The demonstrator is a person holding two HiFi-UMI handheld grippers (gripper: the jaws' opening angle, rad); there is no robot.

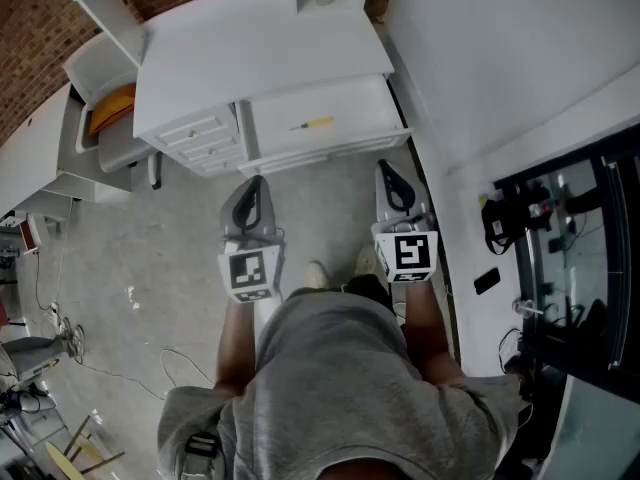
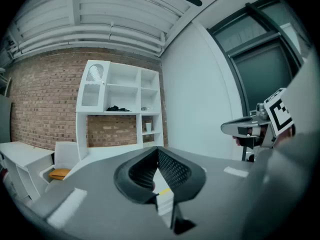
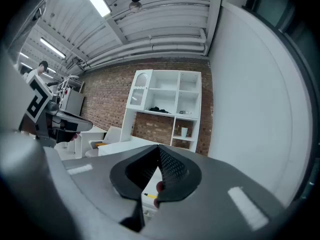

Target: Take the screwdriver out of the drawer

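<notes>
A screwdriver [image 1: 314,123] with a yellow handle lies in the open white drawer [image 1: 362,106] of a white desk, seen from above in the head view. Both grippers hover over the floor just short of the drawer front, pointing at it. My left gripper [image 1: 256,181] is shut and empty, in front of the drawer's left end. My right gripper [image 1: 384,166] is shut and empty, by the drawer's right end. Below the jaws, a bit of the yellow handle [image 2: 164,189] shows in the left gripper view, and the same handle [image 3: 149,195] shows in the right gripper view.
A stack of small shut drawers [image 1: 202,140] stands left of the open one. A chair with an orange cushion [image 1: 113,109] is further left. A white wall and a dark framed door [image 1: 570,248] run along the right. Cables [image 1: 62,320] lie on the floor. A white shelf unit [image 2: 120,109] stands against the brick wall.
</notes>
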